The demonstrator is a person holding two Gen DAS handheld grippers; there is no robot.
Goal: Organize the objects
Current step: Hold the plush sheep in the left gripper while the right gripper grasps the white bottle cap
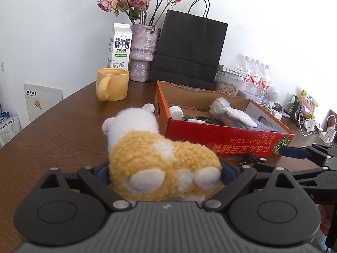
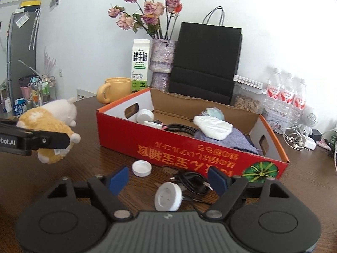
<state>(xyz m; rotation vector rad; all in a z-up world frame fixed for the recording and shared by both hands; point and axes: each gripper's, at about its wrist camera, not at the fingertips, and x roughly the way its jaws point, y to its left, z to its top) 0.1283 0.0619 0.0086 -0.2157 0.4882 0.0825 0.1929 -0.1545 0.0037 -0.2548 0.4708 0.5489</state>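
In the left wrist view, the left gripper (image 1: 165,169) is clamped on a fluffy yellow-and-white plush hamster toy (image 1: 155,158), which fills the lower centre of the frame between the blue pads (its white head points away from the camera, toward the middle of the frame). The right wrist view shows the same toy at the middle left edge (image 2: 50,130), held above the dark brown wooden table (image 2: 63,168) and well apart from it.

To the right of the toy, in the centre-right of the left view, sits a shallow red cardboard box with orange printed lettering (image 1: 229,141); it already holds a white crumpled cloth (image 1: 238,113), a purple-grey folded towel (image 2: 231,139), a coil of black cable (image 2: 181,128) and a round white lid (image 2: 145,116).

The right gripper (image 2: 168,180) stands wide open in the lower centre of its own view, holding nothing. Between its blue pads lie a round white plug adapter (image 2: 168,196) and a tangled black charging cable (image 2: 192,182), both on the table. A small white bottle cap (image 2: 141,168) lies just left of them, near the box's front wall.

In the upper part of both views stand a yellow ceramic mug (image 1: 112,84), a white milk carton (image 1: 121,46), a mottled purple vase of dried roses (image 1: 143,52) and a black paper bag (image 1: 189,50).
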